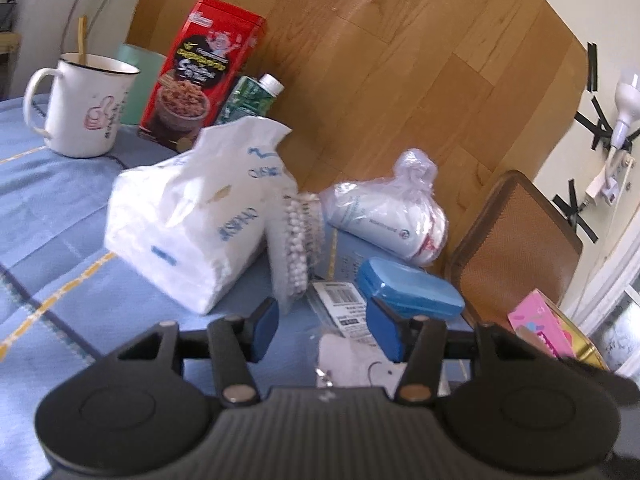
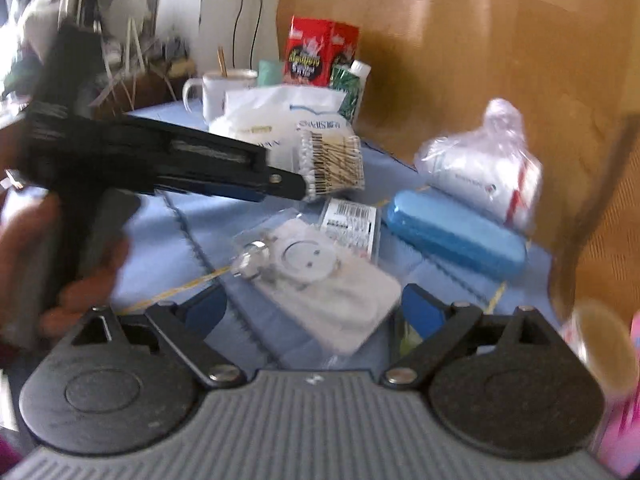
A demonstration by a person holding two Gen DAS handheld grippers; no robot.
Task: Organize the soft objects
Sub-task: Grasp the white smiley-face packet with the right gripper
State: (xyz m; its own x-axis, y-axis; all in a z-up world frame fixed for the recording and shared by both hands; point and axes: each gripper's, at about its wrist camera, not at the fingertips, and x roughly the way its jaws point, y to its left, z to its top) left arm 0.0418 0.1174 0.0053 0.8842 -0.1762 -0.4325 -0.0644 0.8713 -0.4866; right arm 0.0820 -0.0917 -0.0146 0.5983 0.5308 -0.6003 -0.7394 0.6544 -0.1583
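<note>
A white tissue pack point(image 1: 188, 216) lies on the blue cloth, with a clear pack of cotton swabs point(image 1: 294, 240) leaning against its right side. A tied plastic bag of white goods point(image 1: 388, 212) sits behind a blue case point(image 1: 408, 288). My left gripper point(image 1: 322, 328) is open just short of the swabs. In the right wrist view it point(image 2: 280, 184) reaches in from the left, at the swab pack point(image 2: 332, 164). My right gripper point(image 2: 312, 312) is open over a white fluffy pouch point(image 2: 324, 276) with a smiley face. The tissue pack point(image 2: 280, 120) lies behind.
A white mug point(image 1: 80, 108), a red cereal box point(image 1: 196, 76) and a green carton point(image 1: 248, 96) stand at the back by a wooden panel point(image 1: 400, 60). A barcode packet point(image 1: 344, 308) lies on the cloth. A chair back point(image 1: 516, 248) and a pink box point(image 1: 540, 328) are at right.
</note>
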